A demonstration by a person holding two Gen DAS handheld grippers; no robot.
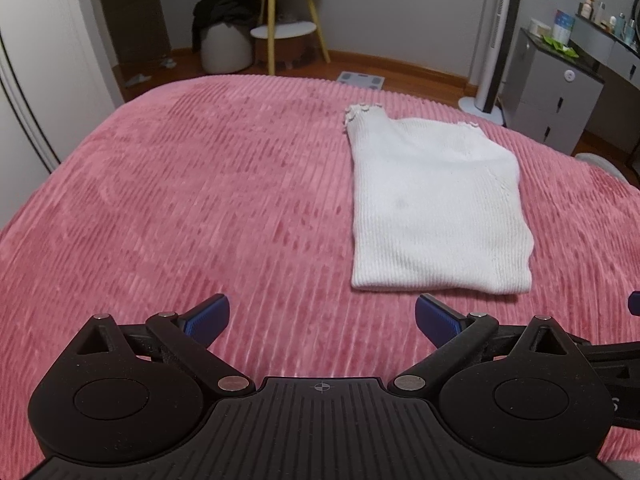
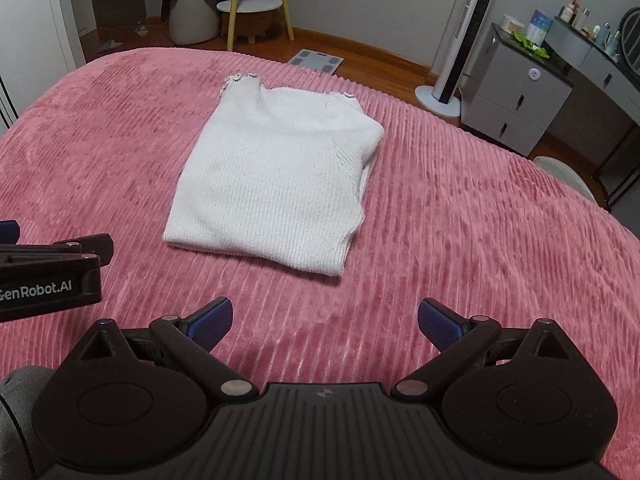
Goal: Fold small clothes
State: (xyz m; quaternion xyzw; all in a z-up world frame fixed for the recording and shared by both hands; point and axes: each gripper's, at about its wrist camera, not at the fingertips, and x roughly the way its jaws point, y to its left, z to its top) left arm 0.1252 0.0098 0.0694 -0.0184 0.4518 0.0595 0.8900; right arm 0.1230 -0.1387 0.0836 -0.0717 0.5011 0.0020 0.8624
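Note:
A white ribbed knit top (image 1: 436, 208) lies folded into a neat rectangle on the pink corduroy bedspread (image 1: 180, 200), its frilled collar at the far end. It also shows in the right wrist view (image 2: 276, 184). My left gripper (image 1: 322, 318) is open and empty, hovering near the bed's front, left of the top's near edge. My right gripper (image 2: 325, 320) is open and empty, just in front of the top's near edge. The left gripper's body (image 2: 52, 272) shows at the left of the right wrist view.
Beyond the bed's far edge are a wooden floor with a bathroom scale (image 2: 316, 62), a yellow-legged side table (image 1: 280, 28), a white pouf (image 1: 226, 50), a tower fan (image 2: 452, 60) and a grey dresser (image 2: 516, 96) at the right.

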